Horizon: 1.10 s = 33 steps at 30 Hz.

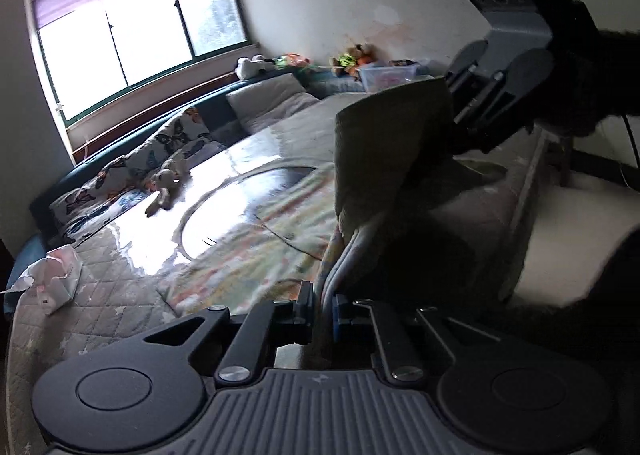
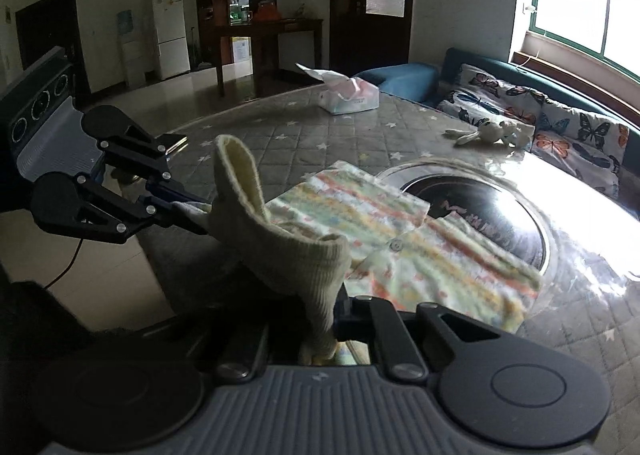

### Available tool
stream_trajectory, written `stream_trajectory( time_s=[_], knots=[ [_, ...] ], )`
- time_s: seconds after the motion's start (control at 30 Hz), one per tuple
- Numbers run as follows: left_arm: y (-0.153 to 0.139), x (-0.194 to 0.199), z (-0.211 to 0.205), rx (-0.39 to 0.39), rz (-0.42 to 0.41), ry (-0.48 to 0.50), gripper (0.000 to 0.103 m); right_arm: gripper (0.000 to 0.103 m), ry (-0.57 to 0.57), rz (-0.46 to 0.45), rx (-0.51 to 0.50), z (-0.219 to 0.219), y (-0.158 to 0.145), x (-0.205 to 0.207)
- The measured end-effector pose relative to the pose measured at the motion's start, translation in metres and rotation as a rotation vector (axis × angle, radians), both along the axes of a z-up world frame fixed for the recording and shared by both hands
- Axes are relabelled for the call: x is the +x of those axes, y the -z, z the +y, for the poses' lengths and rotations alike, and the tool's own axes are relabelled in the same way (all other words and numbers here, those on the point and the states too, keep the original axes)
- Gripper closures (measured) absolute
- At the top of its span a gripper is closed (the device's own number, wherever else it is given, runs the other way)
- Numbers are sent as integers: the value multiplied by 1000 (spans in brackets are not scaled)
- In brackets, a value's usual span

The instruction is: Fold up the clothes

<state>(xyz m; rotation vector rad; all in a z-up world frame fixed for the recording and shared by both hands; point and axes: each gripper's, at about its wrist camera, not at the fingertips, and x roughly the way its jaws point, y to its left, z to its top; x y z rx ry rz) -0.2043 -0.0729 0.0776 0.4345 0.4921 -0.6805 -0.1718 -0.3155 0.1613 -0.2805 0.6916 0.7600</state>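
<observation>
Now two tools [image 1: 322, 309] [image 2: 326, 329] pinch one patterned garment [image 2: 404, 251] on one table [image 2: 280, 123].

A tissue pack [image 2: 349, 95] and stuffed rabbit [image 2: 486, 132] lie well apart.

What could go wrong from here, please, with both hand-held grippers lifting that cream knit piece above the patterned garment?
1. The right hand-held gripper pinches only a narrow end of the cream knit piece, so the fabric might slip out.
2. The left hand-held gripper grips the opposite edge; the knit sags between them and may fold unevenly.
3. The knit hangs close over the patterned garment, which lies on the glossy table; dragging could shift it.
</observation>
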Motion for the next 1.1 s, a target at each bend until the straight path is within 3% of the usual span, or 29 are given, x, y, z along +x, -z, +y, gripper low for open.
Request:
stream_trajectory(
  time_s=[0.2, 0.33, 0.6, 0.7, 0.83, 1.0, 1.1],
  knots=[
    [-15, 59, 10, -96, 57, -92, 93, 95, 20, 29, 15, 0, -11, 56],
    [-13, 107, 10, -107, 90, -155, 94, 95, 17, 51, 1, 4, -13, 107],
    [21, 203, 11, -90, 251, -272, 95, 94, 78, 140, -13, 16, 28, 203],
    [34, 223, 14, -92, 302, -302, 95, 80, 129, 160, 25, 11, 42, 224],
    [46, 230, 15, -88, 333, -318, 95, 68, 233, 135, 59, -10, 42, 231],
    [44, 226, 17, -92, 321, -323, 93, 68, 314, 36, 86, -32, 24, 209],
    [42, 229, 18, -106, 321, -326, 94, 68, 340, 16, 91, -32, 28, 193]
  ],
)
